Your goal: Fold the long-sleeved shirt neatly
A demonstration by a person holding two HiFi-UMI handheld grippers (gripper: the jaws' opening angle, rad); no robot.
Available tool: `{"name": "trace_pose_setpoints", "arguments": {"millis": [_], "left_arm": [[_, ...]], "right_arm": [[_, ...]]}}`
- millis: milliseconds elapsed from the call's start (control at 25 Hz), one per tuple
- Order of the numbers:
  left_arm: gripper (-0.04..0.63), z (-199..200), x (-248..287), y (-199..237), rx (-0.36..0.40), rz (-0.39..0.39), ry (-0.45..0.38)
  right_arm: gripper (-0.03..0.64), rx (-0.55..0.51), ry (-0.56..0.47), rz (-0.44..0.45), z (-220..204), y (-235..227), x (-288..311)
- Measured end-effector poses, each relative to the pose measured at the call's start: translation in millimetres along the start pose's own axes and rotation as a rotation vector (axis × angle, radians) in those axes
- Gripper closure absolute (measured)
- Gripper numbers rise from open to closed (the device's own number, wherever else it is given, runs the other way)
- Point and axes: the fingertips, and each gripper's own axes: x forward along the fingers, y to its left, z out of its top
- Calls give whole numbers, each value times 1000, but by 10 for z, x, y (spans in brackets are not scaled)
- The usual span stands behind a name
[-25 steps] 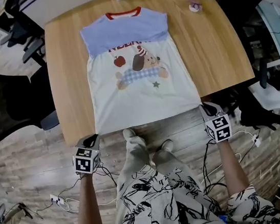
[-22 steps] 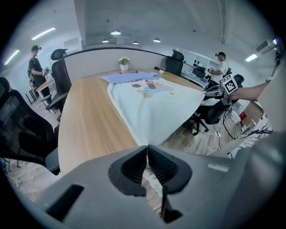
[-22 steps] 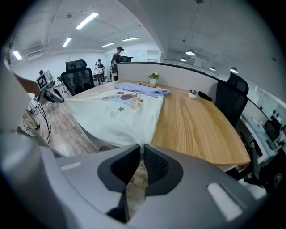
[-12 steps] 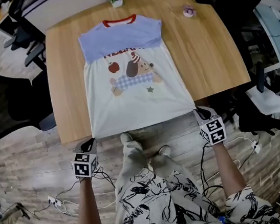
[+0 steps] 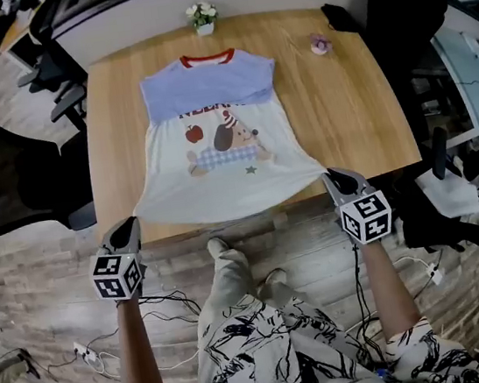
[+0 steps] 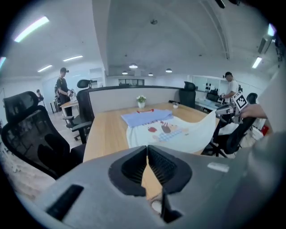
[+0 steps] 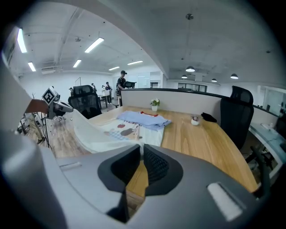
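Note:
The shirt (image 5: pixel 224 144) lies on the wooden table (image 5: pixel 350 100), collar at the far end, with its blue sleeves folded across the chest and a cartoon print below them. My left gripper (image 5: pixel 130 231) is shut on the hem's left corner, and my right gripper (image 5: pixel 331 180) is shut on the right corner. The hem hangs stretched between them, raised over the table's near edge. In the left gripper view the shut jaws (image 6: pixel 147 150) pinch white cloth that runs to the shirt (image 6: pixel 165 129). The right gripper view shows the same at its jaws (image 7: pixel 142 150), with the shirt (image 7: pixel 129 125) beyond.
A small flower pot (image 5: pixel 202 16) stands at the table's far edge, with a small pink object (image 5: pixel 318 44) and a black item (image 5: pixel 340 14) at the far right. Black office chairs (image 5: pixel 8 179) flank the table. Cables (image 5: pixel 94 348) lie on the floor by my legs.
Both grippers have risen with the hem corners. The shirt's lower edge, which hung over the table's front, is now lifted and stretched above it.

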Motion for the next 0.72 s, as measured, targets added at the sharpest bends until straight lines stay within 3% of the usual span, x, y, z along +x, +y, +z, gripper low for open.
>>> {"name": "trace_pose_setpoints", "arguments": {"millis": [360, 720], "left_arm": [[577, 1067, 104, 380, 18, -22, -186], [577, 1690, 495, 802, 17, -44, -236]], "right_arm": [[578, 51, -106, -51, 960, -318, 192], [580, 35, -159, -125, 1672, -616, 469]]}}
